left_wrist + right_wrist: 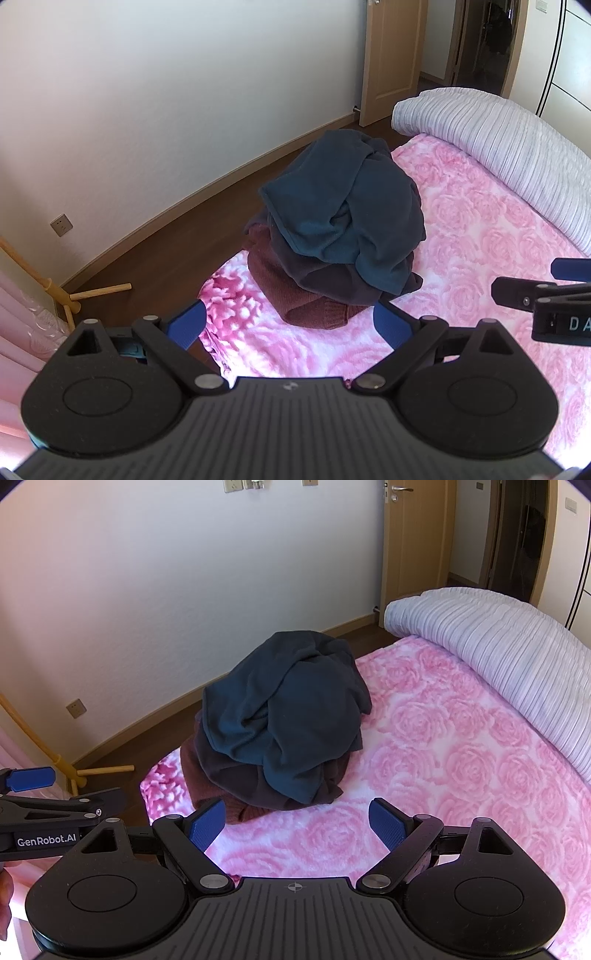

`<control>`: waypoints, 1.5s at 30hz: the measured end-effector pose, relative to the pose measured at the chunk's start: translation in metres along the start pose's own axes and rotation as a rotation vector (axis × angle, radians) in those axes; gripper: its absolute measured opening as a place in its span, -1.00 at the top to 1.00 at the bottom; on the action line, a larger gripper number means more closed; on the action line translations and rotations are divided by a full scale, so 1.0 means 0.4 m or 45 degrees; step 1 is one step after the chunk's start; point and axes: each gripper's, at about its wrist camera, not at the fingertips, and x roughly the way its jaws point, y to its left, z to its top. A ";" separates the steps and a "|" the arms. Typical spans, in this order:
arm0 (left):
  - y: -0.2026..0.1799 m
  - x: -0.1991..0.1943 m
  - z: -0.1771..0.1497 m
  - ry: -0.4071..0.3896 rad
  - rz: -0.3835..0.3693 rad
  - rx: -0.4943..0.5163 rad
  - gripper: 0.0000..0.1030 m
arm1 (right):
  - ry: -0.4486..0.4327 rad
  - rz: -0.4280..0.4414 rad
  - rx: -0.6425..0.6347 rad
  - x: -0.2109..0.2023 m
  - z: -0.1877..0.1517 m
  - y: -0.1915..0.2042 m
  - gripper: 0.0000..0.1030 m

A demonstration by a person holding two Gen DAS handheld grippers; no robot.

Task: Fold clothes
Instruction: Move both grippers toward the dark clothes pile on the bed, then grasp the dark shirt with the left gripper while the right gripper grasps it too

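Note:
A heap of crumpled clothes sits near the left edge of the bed: a dark teal garment (343, 206) (288, 709) on top, a dark purple-grey one (325, 273) (236, 775) under it, and a maroon knit (295, 299) (199, 779) at the bottom. My left gripper (290, 325) is open, just short of the heap, with nothing between its blue pads (188, 325). My right gripper (297, 827) is open too, a little before the heap, also holding nothing. Each gripper shows at the side of the other's view: the right one (543, 295) and the left one (48, 797).
The bed carries a pink rose-pattern blanket (480, 280) (461, 760), with a rolled striped duvet (517, 147) (498, 646) along its far side. Dark wood floor (166, 251) and a white wall lie left. A wooden stand's legs (99, 290) (103, 770) sit on the floor; a door (413, 542) stands behind.

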 end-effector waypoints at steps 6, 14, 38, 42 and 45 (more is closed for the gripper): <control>-0.027 -0.003 -0.003 0.005 0.034 -0.027 -0.86 | -0.003 0.018 -0.015 0.004 0.003 -0.038 -0.70; -0.030 0.042 0.025 0.016 0.063 -0.031 -0.86 | -0.016 0.041 -0.058 0.030 0.025 -0.088 -0.70; 0.099 0.823 0.321 0.079 -0.323 0.414 -0.54 | 0.178 -0.058 -0.378 0.747 0.281 -0.105 -0.70; 0.078 0.814 0.318 0.075 -0.397 0.472 0.48 | 0.191 -0.028 -0.368 0.799 0.303 -0.109 -0.37; 0.056 0.771 0.311 0.035 -0.333 0.482 0.88 | 0.190 -0.040 -0.418 0.787 0.310 -0.093 0.36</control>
